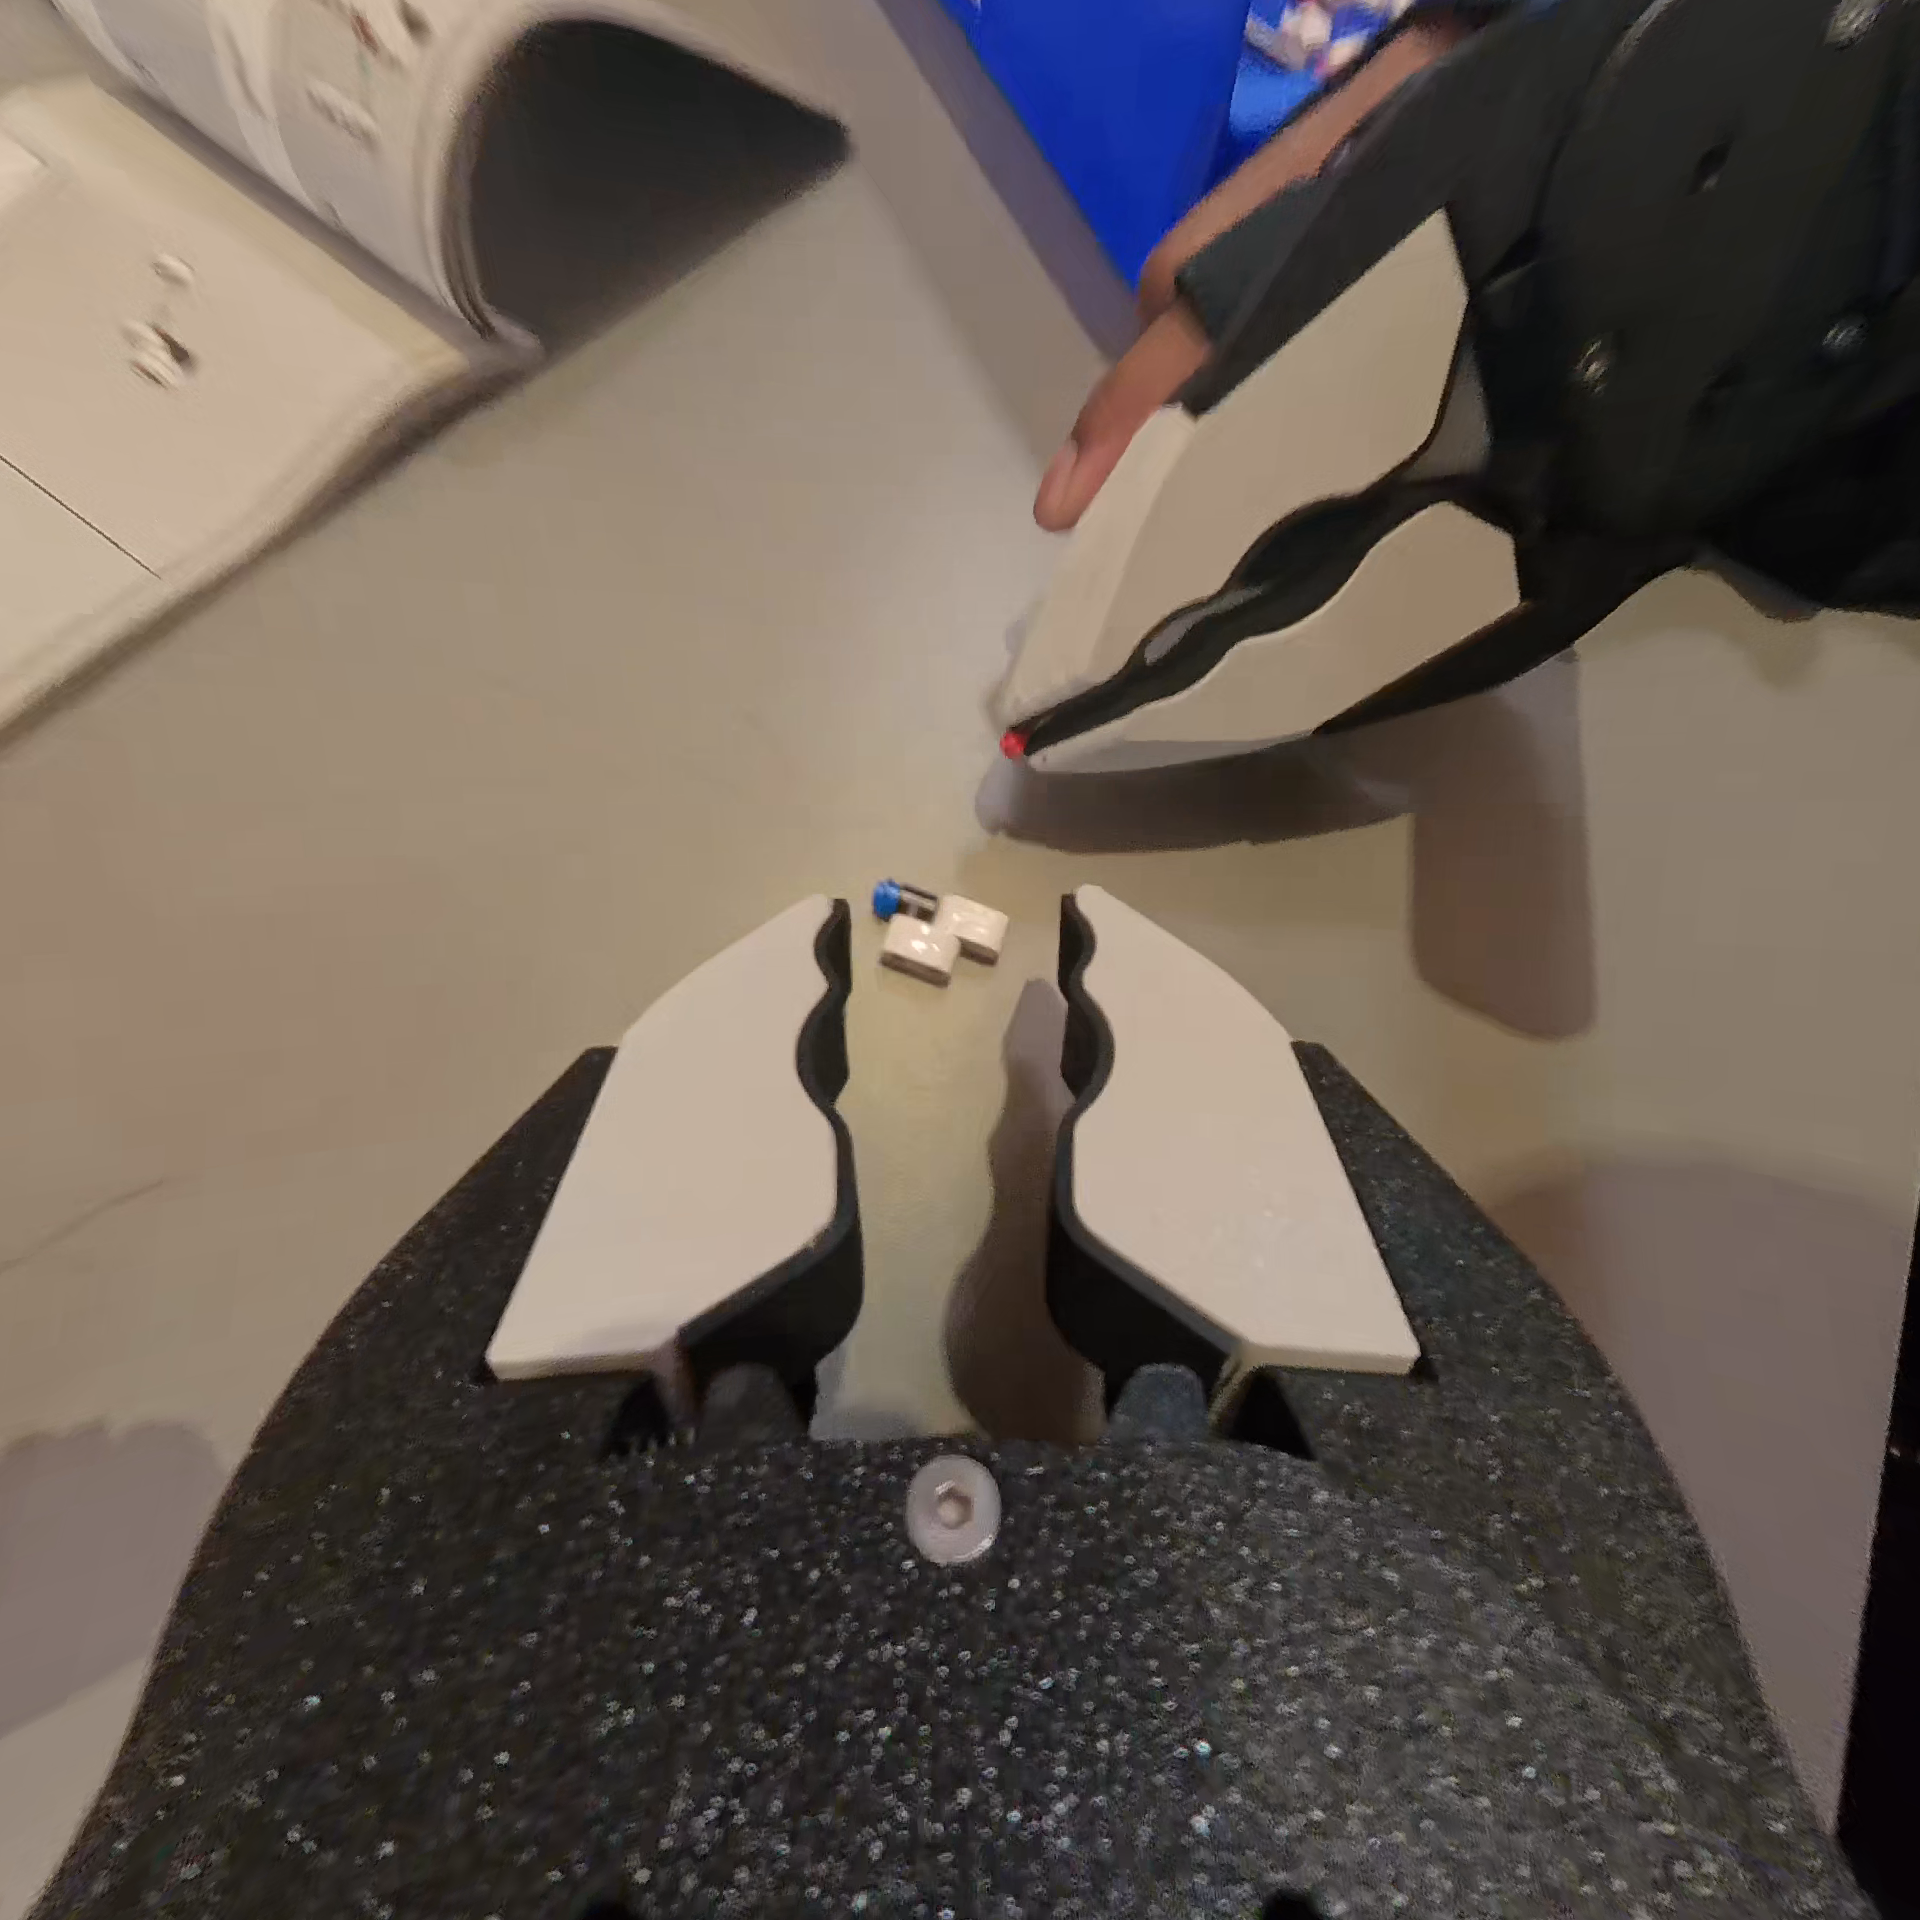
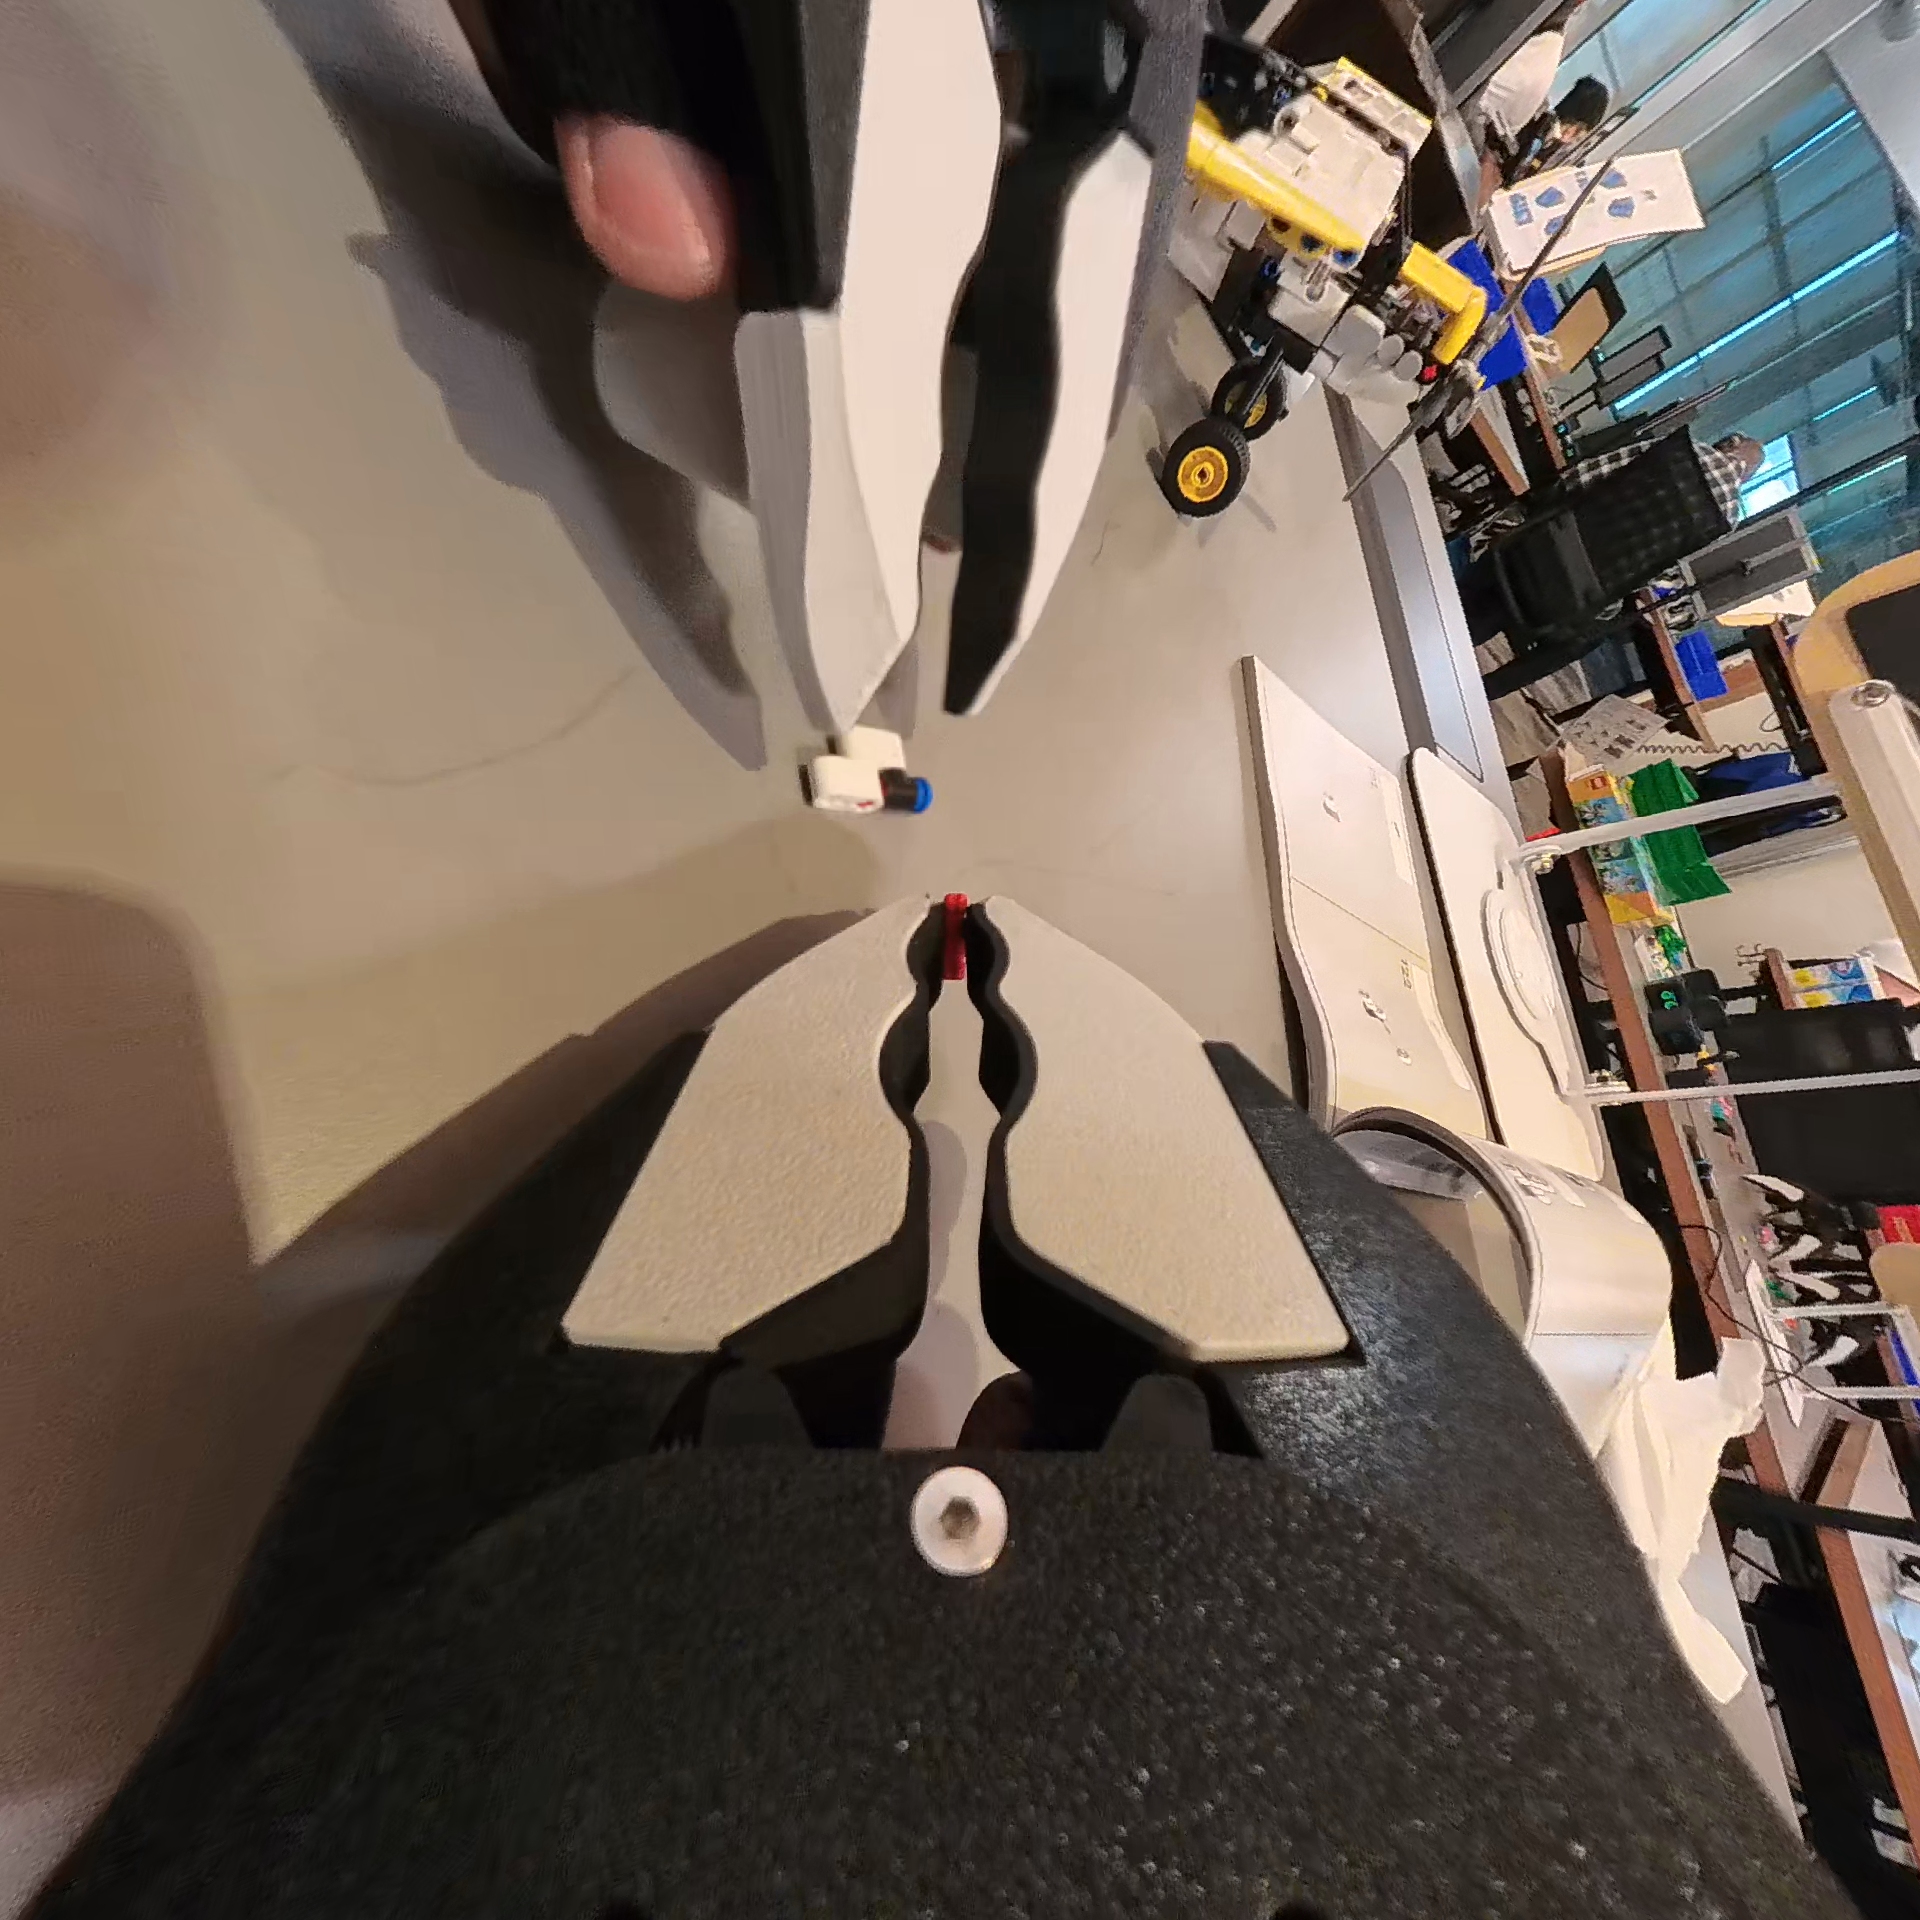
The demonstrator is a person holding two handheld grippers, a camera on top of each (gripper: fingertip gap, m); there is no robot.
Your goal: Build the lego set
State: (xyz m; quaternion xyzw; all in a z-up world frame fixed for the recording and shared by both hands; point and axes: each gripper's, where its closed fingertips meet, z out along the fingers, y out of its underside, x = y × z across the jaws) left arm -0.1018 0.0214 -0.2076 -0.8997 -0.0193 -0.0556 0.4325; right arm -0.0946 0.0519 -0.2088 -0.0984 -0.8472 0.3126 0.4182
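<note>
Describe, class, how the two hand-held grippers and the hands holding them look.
Both the left gripper and the right gripper have speckled black bodies, pale grey fingers with wavy black pads and a silver screw. A hand wears a black fingerless glove.

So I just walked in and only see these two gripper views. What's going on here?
A person works a gripper in each hand over a beige table. The right gripper is shut on a small red pin that pokes out at its fingertips. The left gripper is open, with a small white brick assembly with a blue pin lying on the table just ahead, between its fingertips, untouched. A yellow-and-white brick vehicle stands farther off.
</note>
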